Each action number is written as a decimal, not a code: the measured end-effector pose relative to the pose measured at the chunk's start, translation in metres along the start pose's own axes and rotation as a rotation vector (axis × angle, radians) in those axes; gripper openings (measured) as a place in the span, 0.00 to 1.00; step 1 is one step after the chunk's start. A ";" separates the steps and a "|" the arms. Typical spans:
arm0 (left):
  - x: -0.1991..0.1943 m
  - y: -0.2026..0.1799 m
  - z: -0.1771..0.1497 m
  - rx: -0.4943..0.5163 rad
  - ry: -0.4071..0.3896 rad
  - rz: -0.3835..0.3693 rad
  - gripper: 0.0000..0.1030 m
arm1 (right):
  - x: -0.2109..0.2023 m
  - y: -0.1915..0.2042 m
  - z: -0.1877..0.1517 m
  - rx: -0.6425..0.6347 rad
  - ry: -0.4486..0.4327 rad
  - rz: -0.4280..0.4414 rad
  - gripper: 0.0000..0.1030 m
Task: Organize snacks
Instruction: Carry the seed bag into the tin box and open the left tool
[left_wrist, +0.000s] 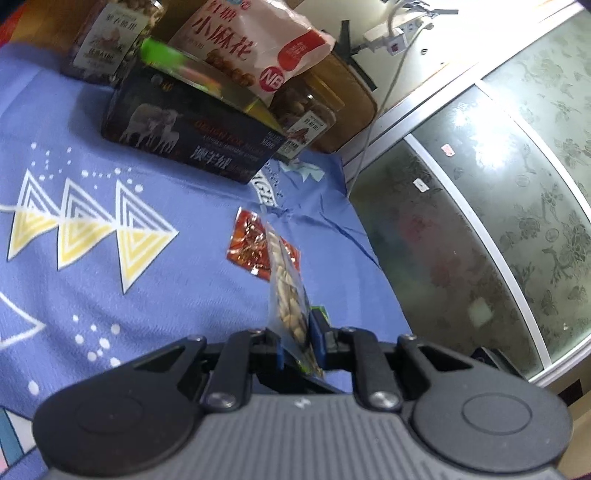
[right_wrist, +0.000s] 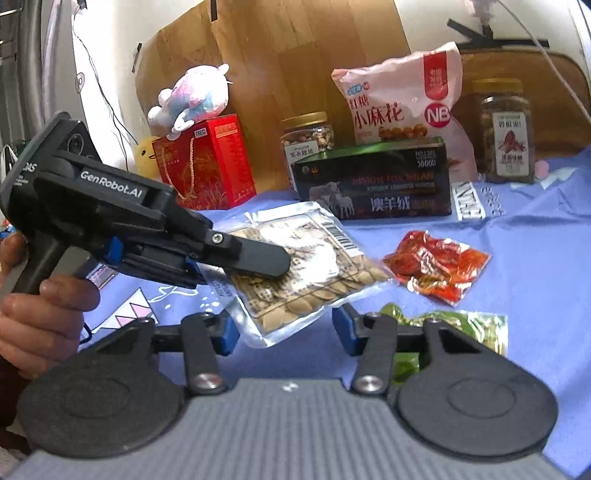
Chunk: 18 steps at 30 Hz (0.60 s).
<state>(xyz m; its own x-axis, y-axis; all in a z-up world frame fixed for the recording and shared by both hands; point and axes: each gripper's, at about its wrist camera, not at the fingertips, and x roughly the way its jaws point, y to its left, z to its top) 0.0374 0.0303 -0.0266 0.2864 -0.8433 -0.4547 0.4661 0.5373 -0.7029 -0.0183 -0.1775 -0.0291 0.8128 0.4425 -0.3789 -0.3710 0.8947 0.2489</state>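
Showing only rightward: plush toy (right_wrist: 192, 96), red box (right_wrist: 207, 162).

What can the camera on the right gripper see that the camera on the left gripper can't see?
Only the right wrist view shows the plush toy on the red gift box, the green candy packet, the person's hand and the open right gripper. Only the left wrist view shows the patterned glass doors. Both show the seed packet pinched by the left gripper, the red candy packet, the black box, the pink snack bag and the blue cloth.
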 end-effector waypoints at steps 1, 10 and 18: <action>-0.002 0.000 0.001 0.008 -0.007 -0.005 0.14 | 0.000 0.000 0.002 -0.004 -0.008 -0.003 0.52; -0.009 0.000 0.021 0.046 -0.054 -0.022 0.14 | 0.012 -0.001 0.022 -0.038 -0.046 -0.031 0.52; -0.006 0.011 0.031 0.054 -0.073 -0.020 0.15 | 0.027 -0.003 0.027 -0.042 -0.040 -0.048 0.52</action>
<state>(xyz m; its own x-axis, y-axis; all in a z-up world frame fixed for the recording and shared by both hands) 0.0669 0.0406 -0.0142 0.3356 -0.8534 -0.3988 0.5165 0.5208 -0.6797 0.0163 -0.1697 -0.0160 0.8470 0.3972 -0.3533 -0.3494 0.9168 0.1932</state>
